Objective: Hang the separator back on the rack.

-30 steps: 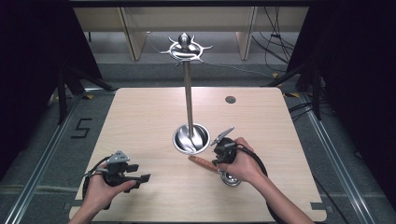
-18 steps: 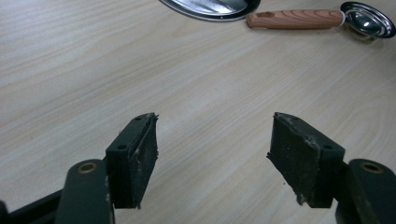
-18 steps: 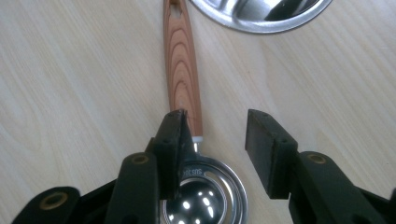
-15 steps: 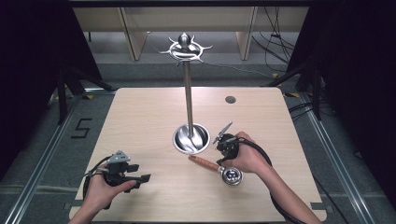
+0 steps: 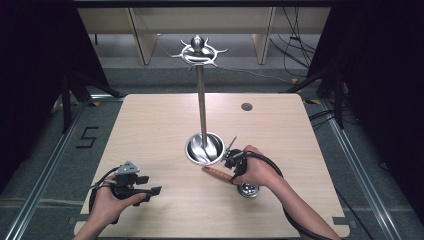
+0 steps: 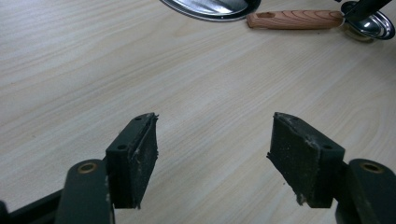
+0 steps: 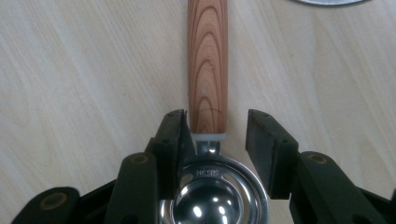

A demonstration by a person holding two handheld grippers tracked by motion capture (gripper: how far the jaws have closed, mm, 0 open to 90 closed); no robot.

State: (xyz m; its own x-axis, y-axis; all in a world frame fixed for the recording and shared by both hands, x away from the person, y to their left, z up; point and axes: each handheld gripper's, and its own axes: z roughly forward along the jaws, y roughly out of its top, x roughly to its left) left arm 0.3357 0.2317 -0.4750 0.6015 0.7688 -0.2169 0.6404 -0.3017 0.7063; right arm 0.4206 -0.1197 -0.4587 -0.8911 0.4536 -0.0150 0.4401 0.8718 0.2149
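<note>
A utensil with a wooden handle [image 5: 216, 173] [image 7: 207, 60] and a round steel bowl [image 5: 248, 190] [image 7: 212, 200] lies flat on the table. My right gripper [image 5: 231, 159] [image 7: 215, 126] straddles its neck where handle meets bowl. The jaws opened and have just closed a little; one pad is close beside the handle and a gap shows at the other, so it is open. My left gripper [image 5: 152, 190] [image 6: 212, 144] rests open near the front left, nothing between its jaws. In the left gripper view the handle [image 6: 296, 19] lies far off.
A tall steel stand [image 5: 201, 100] with a hooked crown rises from a round dish base [image 5: 204, 148] just behind the utensil. A small dark hole [image 5: 247, 106] sits at the table's back right. Bare wood [image 5: 150, 130] lies left of the stand.
The right hand shifted slightly away from the table's front, uncovering the steel bowl, and its jaws stand wider around the utensil's neck. The left hand has stayed put.
</note>
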